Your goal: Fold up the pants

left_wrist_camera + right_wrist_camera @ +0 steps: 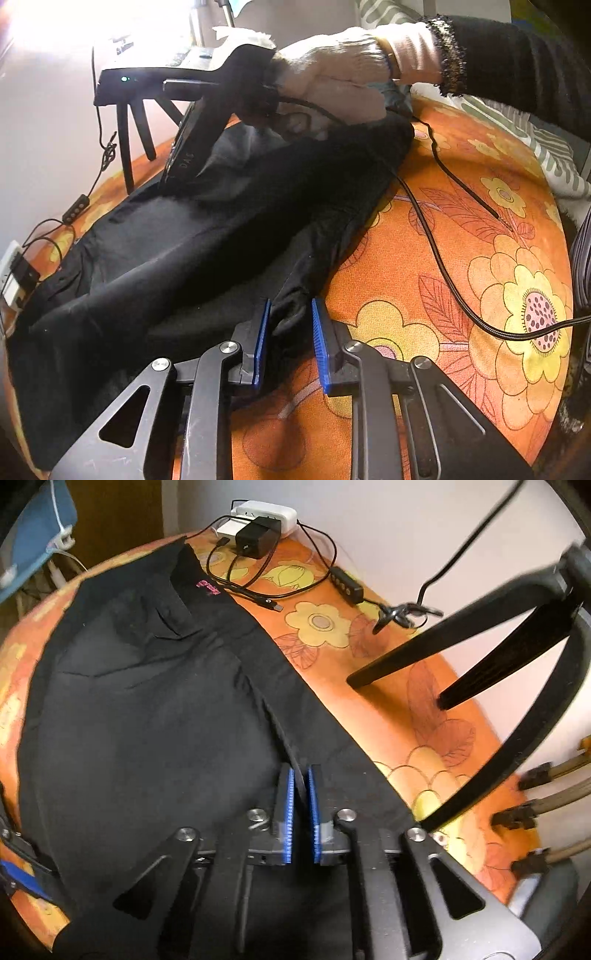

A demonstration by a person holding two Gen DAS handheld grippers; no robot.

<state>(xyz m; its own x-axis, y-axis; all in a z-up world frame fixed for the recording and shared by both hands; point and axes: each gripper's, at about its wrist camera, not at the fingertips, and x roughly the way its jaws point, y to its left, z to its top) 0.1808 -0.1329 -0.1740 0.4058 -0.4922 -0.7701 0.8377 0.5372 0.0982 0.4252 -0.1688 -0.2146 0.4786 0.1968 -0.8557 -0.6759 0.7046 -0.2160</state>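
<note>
Black pants (177,251) lie spread on an orange flowered cloth (461,295). In the left wrist view my left gripper (290,308) is at the pants' near edge, its blue pads (263,332) shut on a bunched fold of black fabric. Farther back, a hand (332,74) holds my right gripper (175,179) pressed down onto the pants. In the right wrist view the right gripper (301,773) has its pads nearly together on a thin ridge of the pants (147,701). The waistband with a pink label (207,587) lies at the far end.
Black tripod legs (417,661) stand on the cloth to the right of the pants. A charger block (255,535), a white power strip (269,513) and looped cables (295,579) lie past the waistband. A braided cable (443,236) crosses the cloth.
</note>
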